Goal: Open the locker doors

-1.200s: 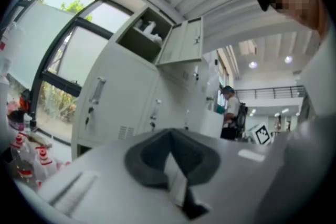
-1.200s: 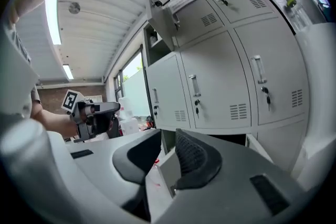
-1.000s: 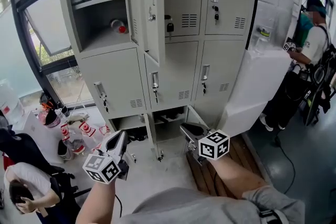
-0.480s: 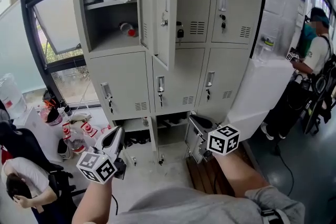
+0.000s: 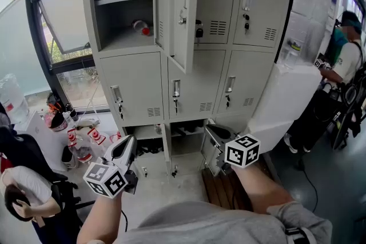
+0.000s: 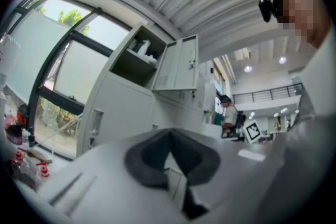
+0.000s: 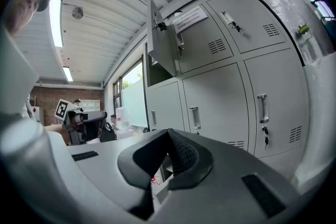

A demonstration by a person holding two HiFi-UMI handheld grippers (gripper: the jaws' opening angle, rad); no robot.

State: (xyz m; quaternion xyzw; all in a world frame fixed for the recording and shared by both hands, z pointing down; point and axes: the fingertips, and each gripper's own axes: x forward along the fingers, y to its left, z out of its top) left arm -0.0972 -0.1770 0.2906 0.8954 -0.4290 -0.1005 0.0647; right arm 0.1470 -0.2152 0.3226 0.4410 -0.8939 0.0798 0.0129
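Observation:
The grey locker cabinet (image 5: 197, 88) stands ahead, three columns wide. Its top-left door (image 5: 184, 14) hangs open, showing bottles on a shelf (image 5: 123, 0). The other upper and middle doors, such as the middle-left one (image 5: 134, 86) and the middle-right one (image 5: 243, 80), are closed with keys under their handles. My left gripper (image 5: 127, 144) hangs low in front of the left column, shut and empty. My right gripper (image 5: 210, 134) is low before the middle column, also shut on nothing. Both are apart from the cabinet. The open door (image 7: 163, 42) shows above the right gripper (image 7: 169, 132); the left gripper (image 6: 170, 132) points at the cabinet's left side.
A white foam slab (image 5: 283, 103) leans against the cabinet's right side. A person (image 5: 343, 66) stands at the far right. A wooden pallet (image 5: 229, 188) lies under my right arm. Bottles and cups (image 5: 74, 137) clutter the floor at left, near a seated person (image 5: 23, 197) and the window (image 5: 63, 20).
Both grippers have risen a little and kept their spacing. The head view has shifted, so the cabinet sits lower and further right in the picture.

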